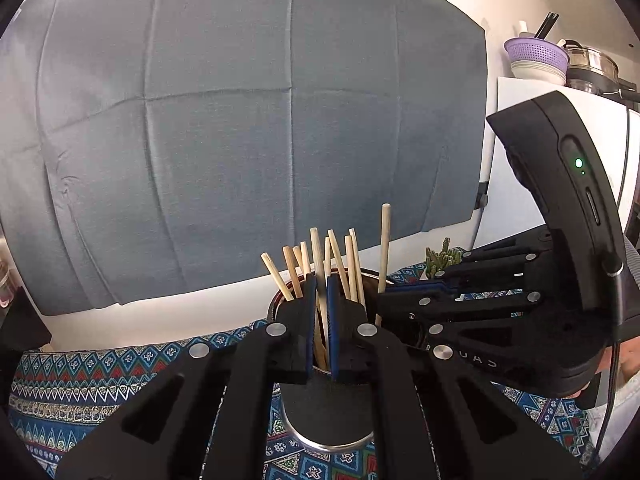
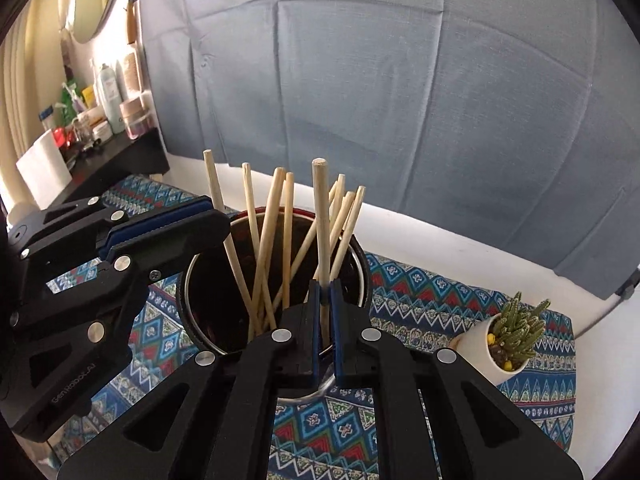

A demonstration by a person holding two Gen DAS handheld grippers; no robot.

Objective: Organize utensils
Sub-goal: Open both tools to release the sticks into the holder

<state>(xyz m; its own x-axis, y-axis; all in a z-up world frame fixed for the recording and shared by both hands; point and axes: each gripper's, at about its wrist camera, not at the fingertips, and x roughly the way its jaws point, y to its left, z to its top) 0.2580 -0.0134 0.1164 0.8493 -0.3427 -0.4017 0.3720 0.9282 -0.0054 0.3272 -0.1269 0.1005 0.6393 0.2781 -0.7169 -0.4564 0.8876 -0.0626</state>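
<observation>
A bundle of pale wooden chopsticks (image 2: 280,240) stands splayed in a round steel cup with a dark inside (image 2: 360,276), on a blue patterned cloth (image 2: 440,300) near the middle of the table. The right gripper (image 2: 325,292), at the cup's near rim, is pinched on one upright chopstick (image 2: 320,216). The left gripper (image 1: 321,292) is likewise nearly closed on a stick (image 1: 318,256) from its own side. Pulling either stick sideways may tip the cup or scatter the rest; the two grippers, close together, may collide. A small cactus in a white pot (image 2: 516,332) sits to the right.
</observation>
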